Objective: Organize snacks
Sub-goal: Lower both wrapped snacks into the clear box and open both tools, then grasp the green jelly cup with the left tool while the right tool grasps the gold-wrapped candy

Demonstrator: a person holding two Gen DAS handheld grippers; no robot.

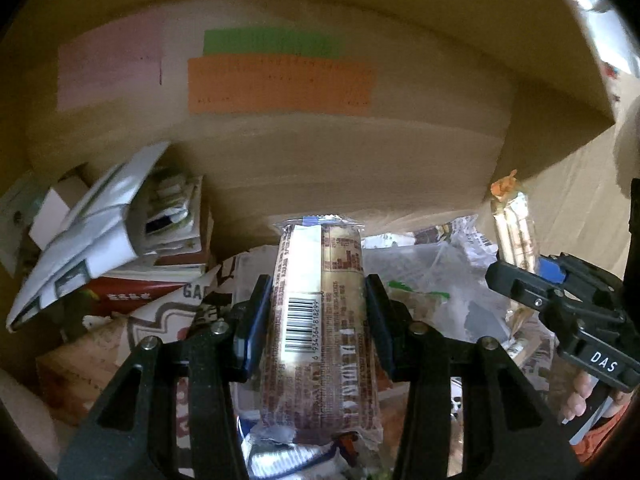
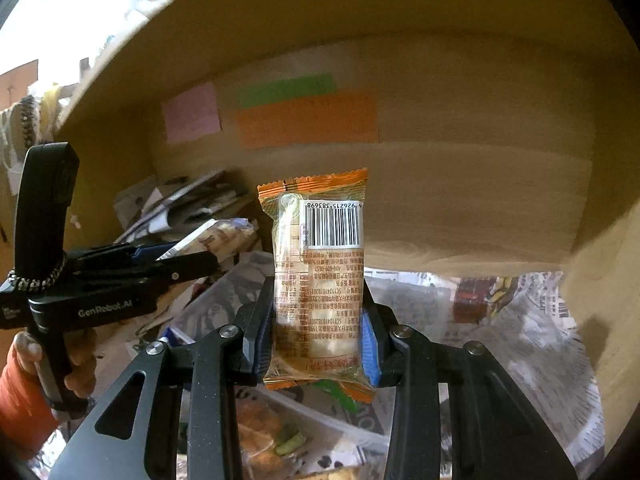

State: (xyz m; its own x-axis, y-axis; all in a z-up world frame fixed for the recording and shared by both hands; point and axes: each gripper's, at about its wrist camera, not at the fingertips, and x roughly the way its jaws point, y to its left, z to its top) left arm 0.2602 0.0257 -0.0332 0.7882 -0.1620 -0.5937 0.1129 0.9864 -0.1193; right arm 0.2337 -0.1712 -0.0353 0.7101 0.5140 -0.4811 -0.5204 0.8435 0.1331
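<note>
left tongs are gripping a brown snack pack; right tongs are gripping an orange snack pack. a cardboard box is looming at twelve o'clock, perhaps blocking; newspaper is lying beneath.

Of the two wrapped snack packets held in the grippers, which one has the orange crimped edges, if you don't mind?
The clear packet with orange crimped edges in the right gripper; the left gripper's brown-printed packet has clear ends.

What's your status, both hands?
Left gripper shut on brown snack pack. Right gripper shut on orange snack pack. Both held above snack pile; nothing blocking.
</note>
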